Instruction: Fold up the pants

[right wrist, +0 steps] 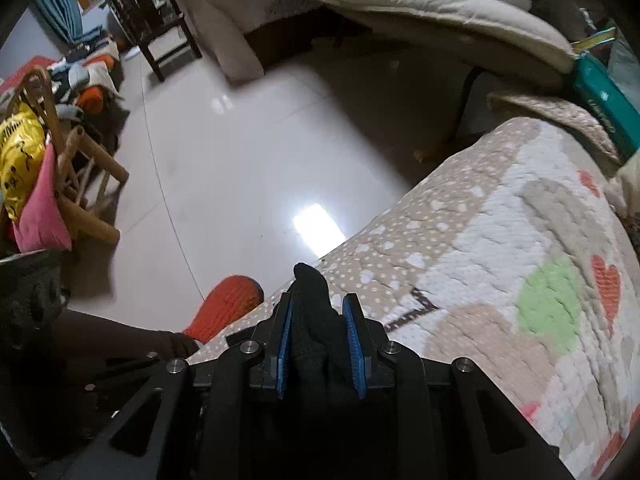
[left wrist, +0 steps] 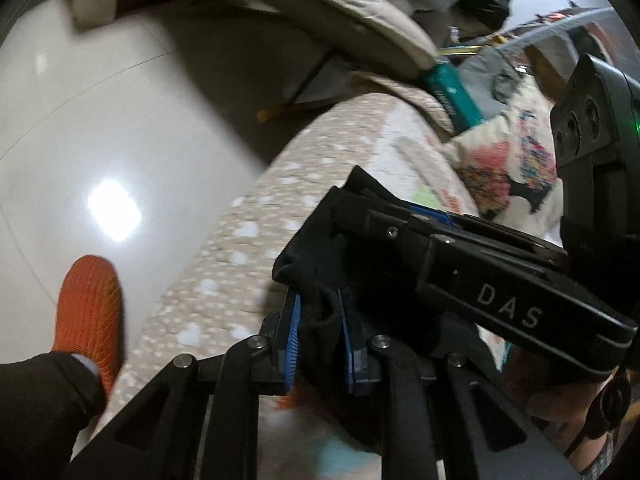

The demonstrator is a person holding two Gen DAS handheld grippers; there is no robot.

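The pants (left wrist: 316, 268) are black cloth, bunched up over the edge of a bed with a heart-patterned quilt (left wrist: 236, 240). In the left wrist view my left gripper (left wrist: 319, 308) is shut on a fold of them, its blue pads pressing both sides. Just above it my right gripper (left wrist: 360, 208), the one marked DAS, comes in from the right and also bites the black cloth. In the right wrist view the right gripper (right wrist: 318, 304) holds a peak of the pants (right wrist: 312, 284) between its blue pads, above the quilt (right wrist: 500, 240). Most of the pants are hidden below the grippers.
Glossy tiled floor (right wrist: 248, 140) lies left of the bed. A foot in an orange slipper (right wrist: 228, 304) stands by the bed edge. A wooden chair (right wrist: 84, 168) with a yellow bag and pink cloth is far left. A printed pillow (left wrist: 508, 160) and a beige cushion (right wrist: 440, 4) lie behind.
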